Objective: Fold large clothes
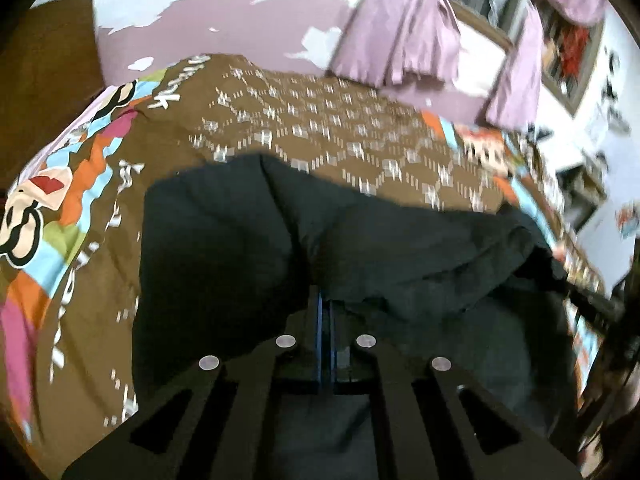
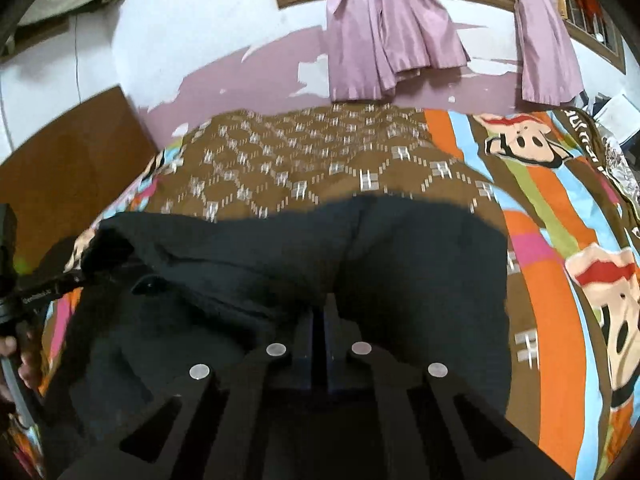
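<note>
Lying across a bed, a black garment covers the near part of a brown patterned bedspread that has bright cartoon-striped borders. Both grippers point down at the cloth from the near side.

From the left wrist, the left gripper has its jaws pressed together, with a raised fold of the black garment pinched between the blue pads. The cloth rises into a ridge right at the fingertips and spreads away on both sides, its far edge lying against the brown pattern.

From the right wrist, the right gripper is likewise closed tight, its jaws nipping a fold of the garment where the fabric puckers upward. The garment's far edge runs roughly straight across the bedspread. At the left edge of this view the other gripper's black body shows, with a person's fingers wrapped around its handle; a gathered corner of the garment rises toward it.

Beyond the bed stands a wall with peeling pink paint below white, and mauve curtains hang knotted in front of a wood-framed window. A wooden headboard stands at the left.
</note>
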A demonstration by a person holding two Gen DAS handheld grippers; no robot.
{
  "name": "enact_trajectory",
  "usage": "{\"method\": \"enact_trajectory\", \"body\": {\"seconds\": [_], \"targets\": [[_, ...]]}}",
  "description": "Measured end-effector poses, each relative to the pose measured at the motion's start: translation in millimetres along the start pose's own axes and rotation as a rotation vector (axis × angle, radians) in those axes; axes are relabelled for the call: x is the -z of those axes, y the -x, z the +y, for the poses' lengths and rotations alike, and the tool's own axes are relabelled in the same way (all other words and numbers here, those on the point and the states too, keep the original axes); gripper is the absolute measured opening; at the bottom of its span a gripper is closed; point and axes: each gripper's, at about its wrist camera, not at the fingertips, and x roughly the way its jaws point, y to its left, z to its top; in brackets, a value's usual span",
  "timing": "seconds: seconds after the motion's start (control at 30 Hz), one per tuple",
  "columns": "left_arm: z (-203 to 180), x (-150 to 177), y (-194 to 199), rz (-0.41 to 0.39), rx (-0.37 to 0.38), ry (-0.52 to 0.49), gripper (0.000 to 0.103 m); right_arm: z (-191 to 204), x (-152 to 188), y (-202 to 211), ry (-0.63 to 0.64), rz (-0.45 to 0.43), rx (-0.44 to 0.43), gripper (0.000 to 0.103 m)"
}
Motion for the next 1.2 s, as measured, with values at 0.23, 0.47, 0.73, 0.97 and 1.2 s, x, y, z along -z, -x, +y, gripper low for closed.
{"method": "enact_trajectory", "body": {"seconds": [0.23,0.47,0.73,0.97,1.2], "targets": [[-2.7,49.0,-45.2,0.041,-0.032,0.009,0.0,-14.0,42.0,-39.2,-0.024,0.061,0.021,0.004],[9.7,52.6,-49.3,-0.001,0.015,0.056,0.0,-18.3,48.5,-45.1,-0.038,0.027,-0.004,0.005],[6.6,51.1,-42.8,-0.026,0.013,0.049,0.0,-30.4,46.5,9.2,-0.085,-0.135,-0.046,0.012],[5.6,51.5,-43.3,-0.033,0.01,0.042,0.0,-1.7,-2.0,-4.6,-0.054,-0.137,-0.098,0.013],[10.6,54.8,-22.6,-0.111,0.036,0.059,0.0,33.8,9.4,-62.4,0.103,0.07,-0.069,0.013]]}}
